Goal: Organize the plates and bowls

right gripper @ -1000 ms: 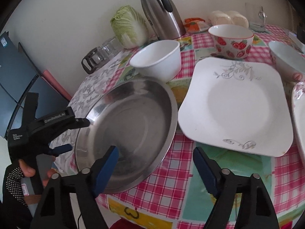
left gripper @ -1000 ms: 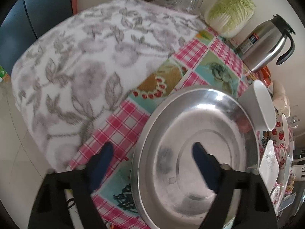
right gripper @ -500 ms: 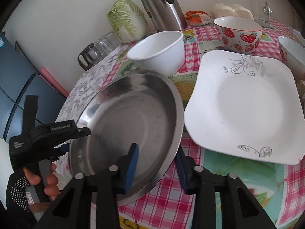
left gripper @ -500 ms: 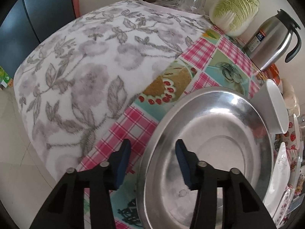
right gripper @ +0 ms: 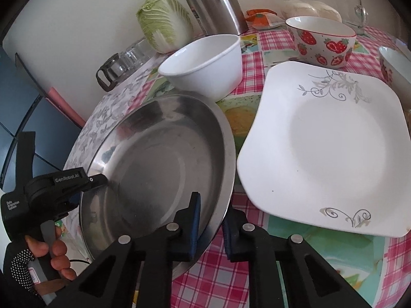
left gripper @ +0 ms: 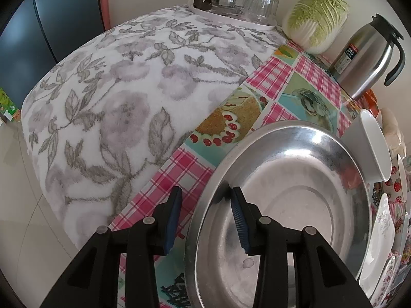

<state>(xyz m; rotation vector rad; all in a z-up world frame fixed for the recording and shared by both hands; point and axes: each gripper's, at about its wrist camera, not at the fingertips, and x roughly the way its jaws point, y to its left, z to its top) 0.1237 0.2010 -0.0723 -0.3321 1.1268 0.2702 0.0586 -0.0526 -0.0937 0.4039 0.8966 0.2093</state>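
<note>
The steel plate is the landmark here: it lies at the near-left part of the table, its far edge just in front of the white bowl, with the square white plate just beside it on the right

Both tools are on its rim, at opposite sides. The right gripper straddles the near right edge — one pad inside the dish, one outside under the lip — and its jaws have just been closing with the rim between them; they now look clamped on the metal. The left gripper straddles the left edge the same way, inner pad over the steel, outer pad over the checked cloth. Its jaws have been closing too, but a clear gap shows between the outer pad and the rim, so I'd call it not yet gripping, though the fisheye makes contact hard to judge

The plate is round, so no long axis matters; what counts is that the two grip points sit roughly across from each other. My guess is a two-handed lift comes next, and it hinges on the left side finishing its bite
</note>
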